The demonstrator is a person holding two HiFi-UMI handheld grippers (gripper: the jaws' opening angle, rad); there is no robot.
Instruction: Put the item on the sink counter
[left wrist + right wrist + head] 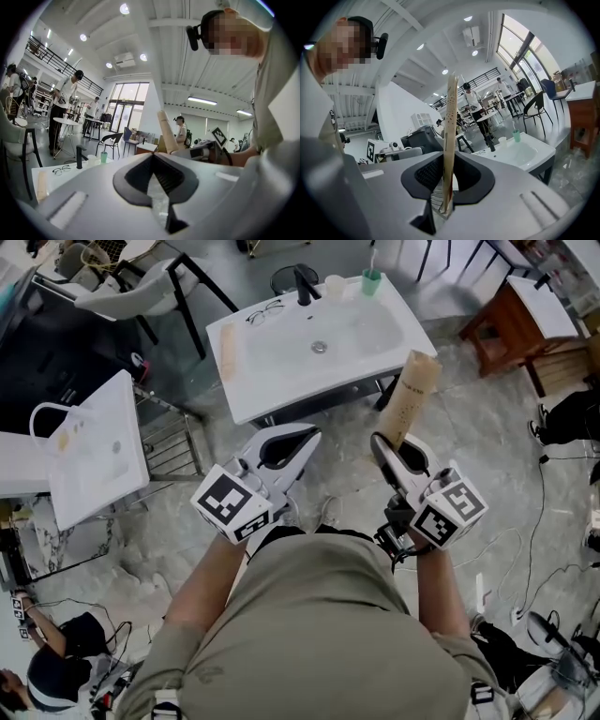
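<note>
The person stands on the marbled grey floor (487,427) facing the white sink worktop (255,395), which lies just beyond both tongs with its basin in the middle. The left tongs (305,439) are level on the left with their tips together and nothing between them. The right tongs (396,444) are clamped on the foot of the item (412,395), a tall tan piece with small dark dots. It looks like a flat packet seen edge-on from its own tongs, though it may be a flattened tube. It stands nearly upright, its top leaning toward the near right corner of the worktop, clear of the surface and not yet over it, as far as the steep downward view lets me judge. So the carry is the step in hand, with the placing yet to come. Along the far rim stand a black tap (304,285), a white cup (335,285) and a green cup (371,282), with a pair of glasses (265,311) to the left. The next move probably calls for bringing the item forward over the bare right rim, lowering it until it rests, then easing the right jaws apart, keeping it out of the basin.
</note>
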